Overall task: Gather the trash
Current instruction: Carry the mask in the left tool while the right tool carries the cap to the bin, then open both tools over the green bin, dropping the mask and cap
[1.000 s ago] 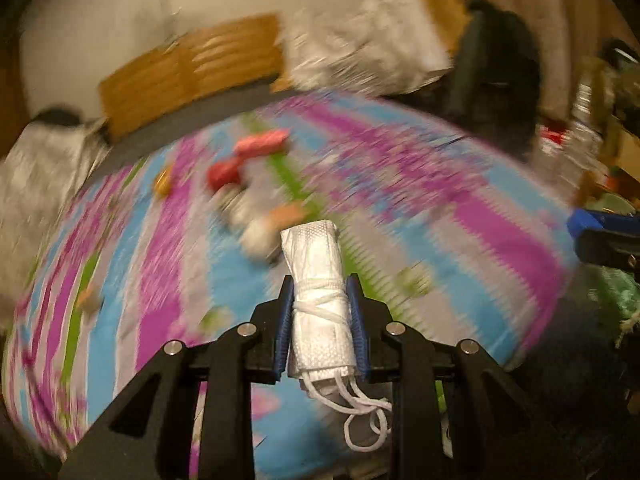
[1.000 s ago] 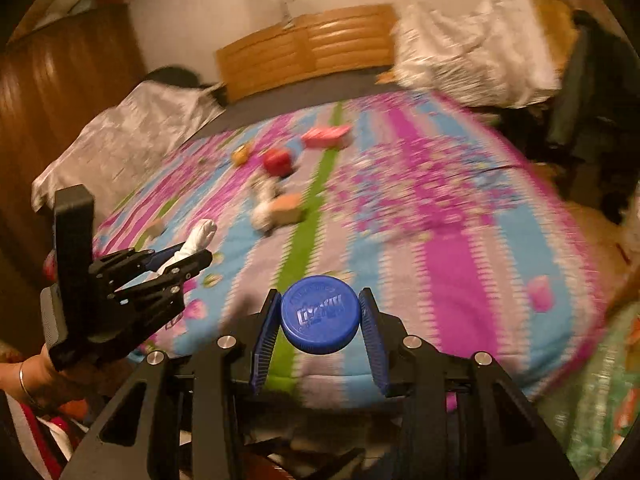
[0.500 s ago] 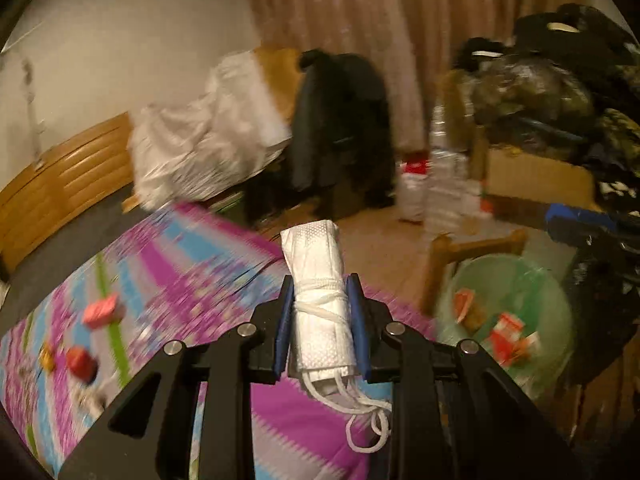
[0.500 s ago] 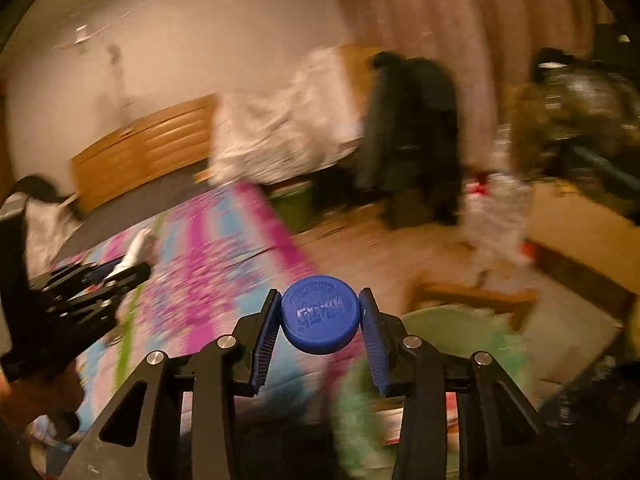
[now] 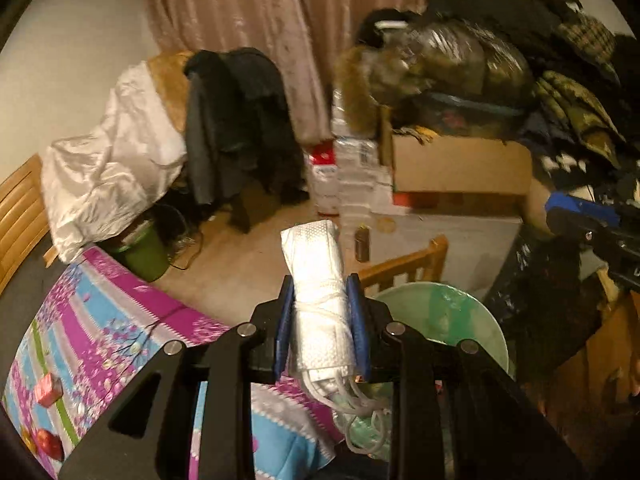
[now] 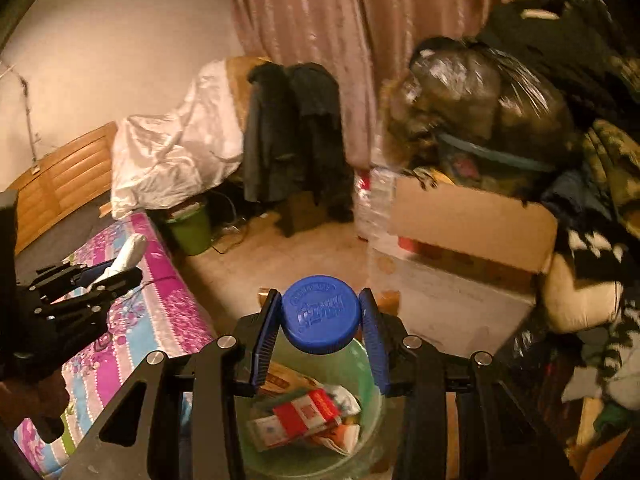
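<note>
Only our right wrist view shows cartons inside the green bin (image 6: 370,364) at 6 o'clock. Right claw (image 6: 319,314) grips a blue cap (image 6: 319,313); left claw (image 5: 320,312) clenches a rolled white mask (image 5: 320,300).

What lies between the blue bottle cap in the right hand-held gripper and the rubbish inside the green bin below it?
Nothing: in the right wrist view, the blue bottle cap hangs over the green bin, with only open air above the red carton.
</note>
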